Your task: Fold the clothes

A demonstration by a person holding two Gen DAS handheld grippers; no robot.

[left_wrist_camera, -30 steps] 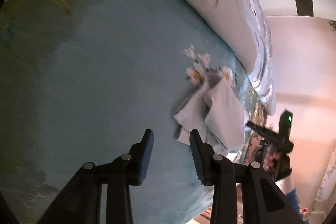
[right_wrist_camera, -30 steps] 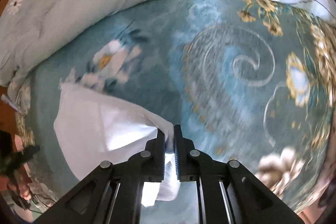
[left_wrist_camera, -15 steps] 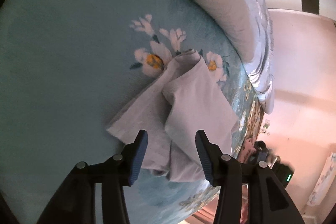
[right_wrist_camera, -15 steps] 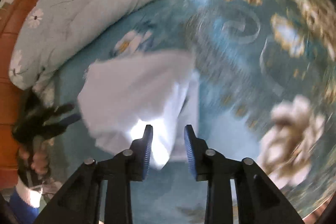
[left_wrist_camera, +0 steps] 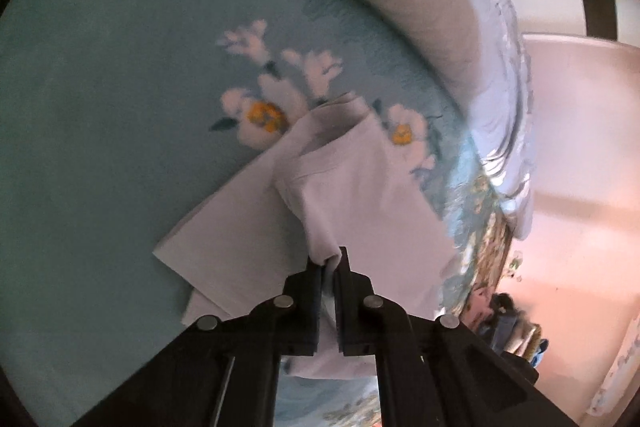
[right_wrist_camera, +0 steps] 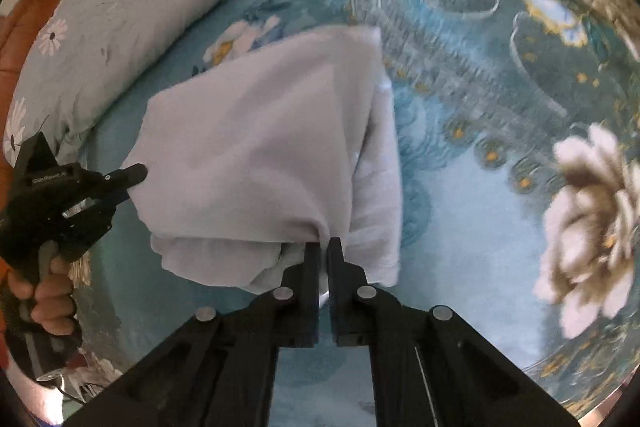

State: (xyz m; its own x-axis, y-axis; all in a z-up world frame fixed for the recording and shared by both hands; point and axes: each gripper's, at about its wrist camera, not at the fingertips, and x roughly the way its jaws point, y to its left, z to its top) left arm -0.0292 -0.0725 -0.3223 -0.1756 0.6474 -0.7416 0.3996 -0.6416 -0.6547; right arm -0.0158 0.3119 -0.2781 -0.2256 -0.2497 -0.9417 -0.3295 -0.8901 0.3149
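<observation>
Your left gripper [left_wrist_camera: 329, 259] is clamped on a pinch of the white garment [left_wrist_camera: 360, 195]; its jaws have just been closing, and cloth shows between the pads. Your right gripper [right_wrist_camera: 323, 247] has likewise just been closing and is pinched on the near edge of the same garment [right_wrist_camera: 260, 147], with a fold of fabric trapped between the pads.

The relation that governs the coming move: the garment lies ahead of both grippers, away from you, and both grips sit on its near edge. In the right wrist view the left gripper [right_wrist_camera: 132, 173] holds the garment's left corner and your hand [right_wrist_camera: 44, 303] works its handle, so the held edge runs across between the two grippers. The cloth is already doubled in loose layers, bunched near the right grip. In my judgement, the next move is to carry that near edge forward over the far part, both grippers keeping level so the edge stays taut.

The garment rests on a bed [left_wrist_camera: 100, 87] with a teal flowered cover. A pale quilt [right_wrist_camera: 132, 7] lies bunched along the far side, well apart from the grips. Beyond the bed edge stands a pinkish wall [left_wrist_camera: 580, 147].
</observation>
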